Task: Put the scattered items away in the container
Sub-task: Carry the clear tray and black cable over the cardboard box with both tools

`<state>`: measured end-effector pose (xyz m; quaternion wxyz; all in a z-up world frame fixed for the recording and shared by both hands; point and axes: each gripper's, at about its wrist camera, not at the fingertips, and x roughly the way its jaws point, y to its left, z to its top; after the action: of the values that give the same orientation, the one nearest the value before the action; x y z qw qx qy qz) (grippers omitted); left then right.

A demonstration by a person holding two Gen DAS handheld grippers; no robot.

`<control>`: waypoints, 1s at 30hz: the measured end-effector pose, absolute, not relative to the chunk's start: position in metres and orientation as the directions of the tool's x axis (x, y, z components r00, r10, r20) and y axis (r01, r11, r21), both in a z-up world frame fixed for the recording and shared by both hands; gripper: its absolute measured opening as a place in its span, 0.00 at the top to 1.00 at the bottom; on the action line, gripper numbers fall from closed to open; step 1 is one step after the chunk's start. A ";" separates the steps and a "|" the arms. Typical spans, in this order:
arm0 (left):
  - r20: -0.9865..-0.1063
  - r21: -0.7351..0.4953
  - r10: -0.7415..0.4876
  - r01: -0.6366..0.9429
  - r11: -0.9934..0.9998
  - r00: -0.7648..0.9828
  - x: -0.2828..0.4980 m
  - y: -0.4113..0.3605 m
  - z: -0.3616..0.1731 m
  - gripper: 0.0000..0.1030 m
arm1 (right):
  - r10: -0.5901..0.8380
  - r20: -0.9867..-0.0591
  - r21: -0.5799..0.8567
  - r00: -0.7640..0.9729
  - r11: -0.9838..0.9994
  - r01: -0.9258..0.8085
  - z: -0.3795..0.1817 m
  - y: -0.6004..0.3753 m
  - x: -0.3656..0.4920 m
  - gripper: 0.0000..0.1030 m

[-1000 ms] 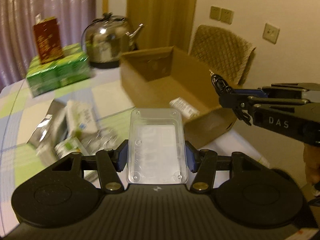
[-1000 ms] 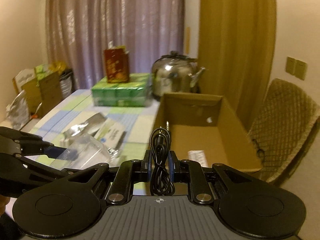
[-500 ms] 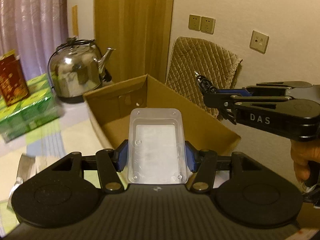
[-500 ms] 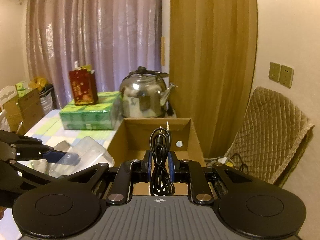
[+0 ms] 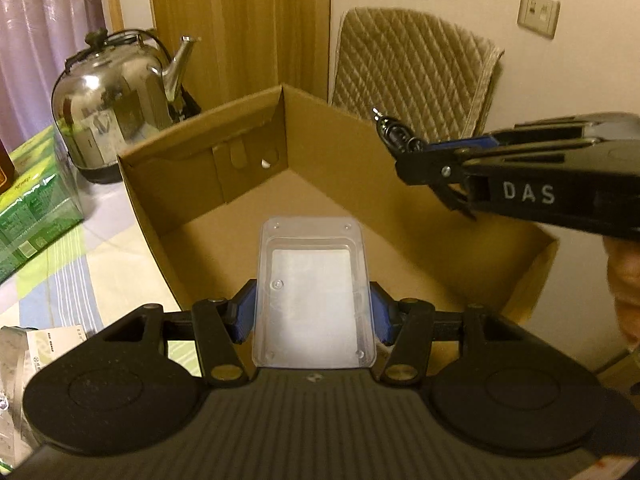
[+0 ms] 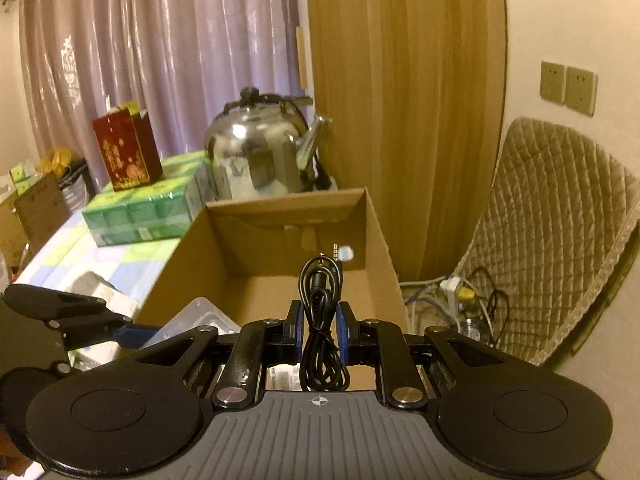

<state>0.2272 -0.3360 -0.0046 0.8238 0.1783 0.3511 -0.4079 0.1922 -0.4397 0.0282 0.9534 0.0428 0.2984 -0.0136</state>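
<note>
A: Where do things stand with the tidying?

B: Both claws are loaded and over the cardboard box [image 5: 348, 152]. The left gripper [image 5: 314, 316] is clenched on a clear plastic case [image 5: 314, 296], which sticks out forward between its pads, with the open box floor right below and ahead of it.

A: And the other one?

B: The right gripper [image 6: 320, 330] is clamped on a coiled black audio cable [image 6: 321, 320]; the plug tip pokes up ahead of the fingers, pointing at the far wall of the box. From the left claw it sits up and to the right, over the box's right rim.

A: So what's done?

B: I'd judge little so far. A pale flat item shows just under the right claw, probably already in the box, though it's mostly hidden. The two held items aren't dropped yet.

A: What's left?

B: Letting both go, then the packets [image 5: 36, 356] on the table to the left of the left claw, outside the box
</note>
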 end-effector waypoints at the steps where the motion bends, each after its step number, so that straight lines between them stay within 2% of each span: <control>1: -0.727 0.001 -0.547 0.797 0.604 0.415 0.228 -0.336 -0.007 0.50 | -0.001 -0.575 0.070 0.818 0.996 0.051 0.025 -0.440 0.193 0.87; 17: -0.731 0.035 -0.539 0.812 0.583 0.419 0.230 -0.340 -0.014 0.50 | -0.005 -0.612 0.049 0.791 0.998 0.044 0.009 -0.438 0.203 0.87; 30: -0.702 0.046 -0.553 0.803 0.594 0.449 0.222 -0.326 0.003 0.49 | -0.003 -0.617 0.038 0.787 0.999 0.033 0.008 -0.435 0.202 0.87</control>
<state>0.2219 -0.3256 0.0027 0.8298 0.1899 0.3292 -0.4085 0.2015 -0.4352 0.0085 0.9449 0.0234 0.3264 -0.0094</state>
